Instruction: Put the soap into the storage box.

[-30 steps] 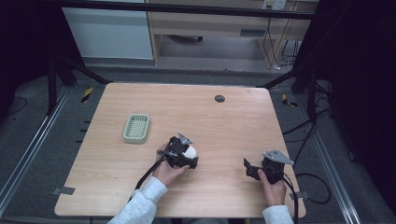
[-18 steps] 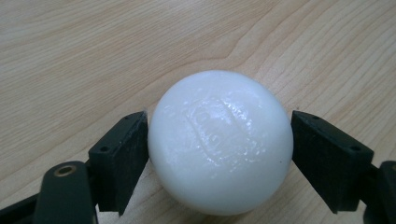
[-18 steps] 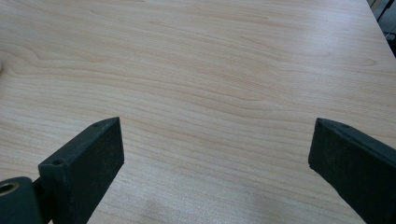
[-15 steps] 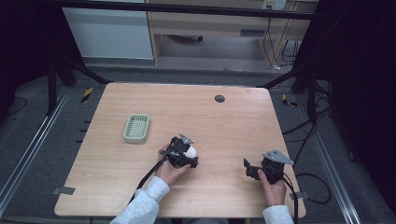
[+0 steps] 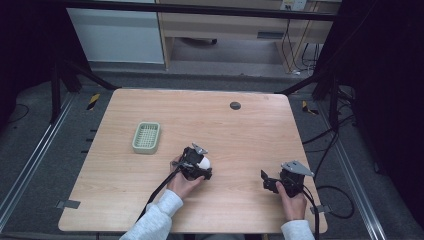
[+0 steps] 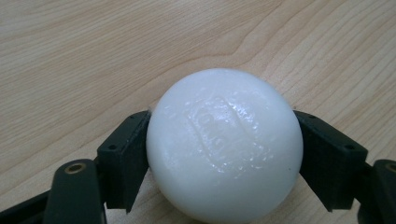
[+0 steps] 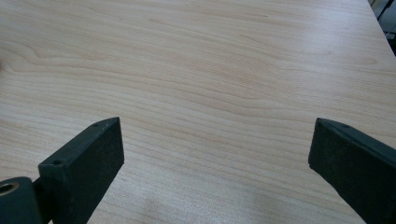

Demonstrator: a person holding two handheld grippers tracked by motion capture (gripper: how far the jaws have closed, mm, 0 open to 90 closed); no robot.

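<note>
You are working at a light wooden table (image 5: 150, 210) with rounded corners, your forearms coming in from its near edge. Toward its left side a pale green slotted plastic tray (image 5: 146, 137) is lying flat, well apart from both of your hands, and near the far edge a small dark round disc (image 5: 235, 105) is sitting in the tabletop.

You are holding the left gripper (image 5: 200, 164) near the middle of the table, a little toward you, and the round white bar of soap (image 5: 204, 162) is sitting between its jaws there. In the left gripper view the soap (image 6: 224, 151), glossy and with raised lettering stamped into its top, is resting on the wood while the two black pads (image 6: 128, 161) are pressing against its left and right flanks. The jaws have just been closing in on it, and they are now standing as far apart as the soap is wide, clamped on it with no gap showing on either side.

You are keeping the right gripper (image 5: 265, 180) low over the near right part of the table, well apart from the soap. In the right gripper view its black fingers (image 7: 88, 163) are standing wide apart, with bare wood grain between them and nothing touching either one.
</note>
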